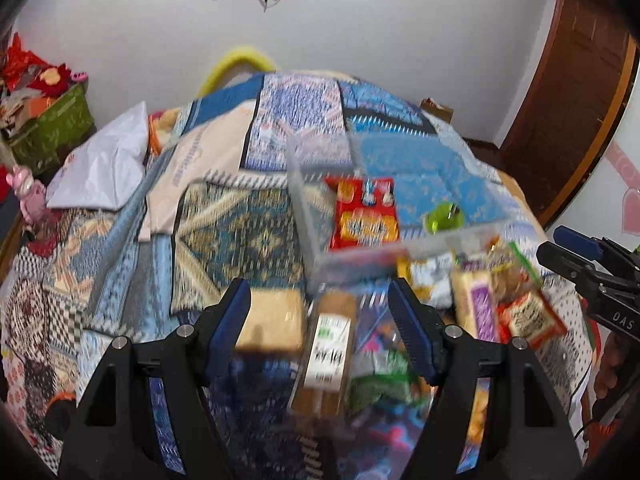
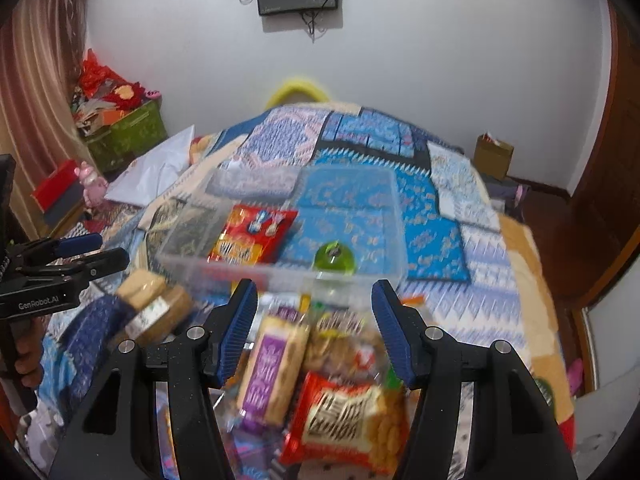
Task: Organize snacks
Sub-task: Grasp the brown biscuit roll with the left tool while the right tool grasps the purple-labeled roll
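Snack pile (image 2: 320,380) lies beneath apart-jawed right gripper (image 2: 316,328).

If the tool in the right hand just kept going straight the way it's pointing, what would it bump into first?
Most likely the loose snack pile: the purple-labelled biscuit pack and the red cracker bag lie right between the open fingers of the right tool. The clear plastic box sits just beyond. Depth is hard to judge through the blur.

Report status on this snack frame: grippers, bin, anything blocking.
Left gripper open, empty. Right gripper open, empty, over snack pile. Clear bin holds red packet and green jelly cup. Nothing blocking the bin.
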### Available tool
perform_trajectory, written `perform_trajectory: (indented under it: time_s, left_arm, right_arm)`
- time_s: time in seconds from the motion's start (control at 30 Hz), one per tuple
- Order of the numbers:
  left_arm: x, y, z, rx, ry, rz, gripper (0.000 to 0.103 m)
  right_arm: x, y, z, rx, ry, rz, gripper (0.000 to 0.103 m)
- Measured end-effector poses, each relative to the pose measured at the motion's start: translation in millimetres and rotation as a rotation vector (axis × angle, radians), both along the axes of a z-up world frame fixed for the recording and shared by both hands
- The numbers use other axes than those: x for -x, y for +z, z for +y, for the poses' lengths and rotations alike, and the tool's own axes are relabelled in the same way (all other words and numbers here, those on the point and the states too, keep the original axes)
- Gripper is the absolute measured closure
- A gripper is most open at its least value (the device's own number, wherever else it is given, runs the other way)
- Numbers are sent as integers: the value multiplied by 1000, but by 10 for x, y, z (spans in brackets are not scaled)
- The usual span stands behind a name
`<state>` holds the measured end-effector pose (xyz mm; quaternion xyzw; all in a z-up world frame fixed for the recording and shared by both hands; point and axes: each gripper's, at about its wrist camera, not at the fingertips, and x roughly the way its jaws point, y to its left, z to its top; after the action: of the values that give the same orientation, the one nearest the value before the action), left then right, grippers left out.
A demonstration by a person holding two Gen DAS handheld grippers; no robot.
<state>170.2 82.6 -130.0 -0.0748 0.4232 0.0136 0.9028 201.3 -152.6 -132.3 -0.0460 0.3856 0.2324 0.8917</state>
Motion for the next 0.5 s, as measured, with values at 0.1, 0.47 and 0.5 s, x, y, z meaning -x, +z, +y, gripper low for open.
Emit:
perform_trajectory:
  time_s: [0.1, 0.47, 0.5]
  left_arm:
    - [106, -151, 6, 0, -4, 23, 35]
    - [296, -594, -44, 59, -55, 110, 58]
    - [282, -613, -55, 63, -59, 115, 58]
  right_arm:
    - [52, -148, 2, -2, 0, 39, 47]
    - [173, -585, 40, 2, -2, 135, 47]
    - [171, -599, 55, 2, 1, 140, 47]
